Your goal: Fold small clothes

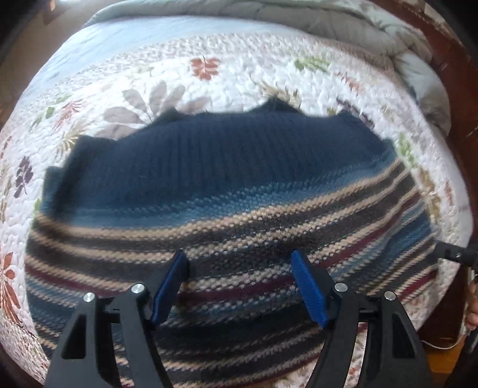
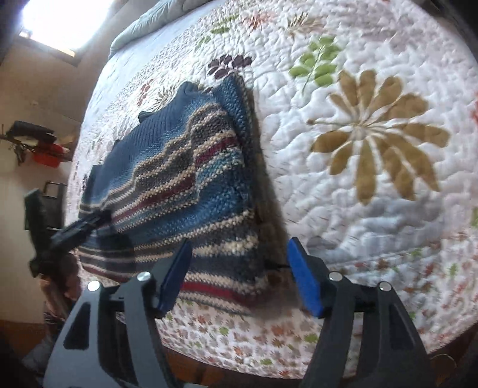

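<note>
two grippers are seen, each with its blue-padded jaws spread wide and nothing held between them. nearest in the left wrist view, the left gripper (image 1: 239, 283) is held low over the striped lower part of the knitted sweater (image 1: 227, 203); whether its pads touch the knit cannot be told. nearest in the right wrist view, the right gripper (image 2: 239, 274) is poised at the near right corner of the same sweater (image 2: 185, 179), one blue pad over the striped edge, the other over the quilt (image 2: 373, 149) just beside it. the left gripper (image 2: 80, 226) is also seen there, as a dark blurred shape at the sweater's left edge, and a tip of the right gripper (image 1: 454, 253) shows at the right of the left wrist view.

the sweater is laid flat on the floral quilt of the bed, in bands of tan, dark grey, maroon and blue, with a plain navy part farther off whose far edge looks uneven. beyond it more quilt is seen, then a rumpled pale comforter (image 1: 343, 27) at the far end, and a dark wooden bed frame (image 1: 448, 59) along the right.
</note>
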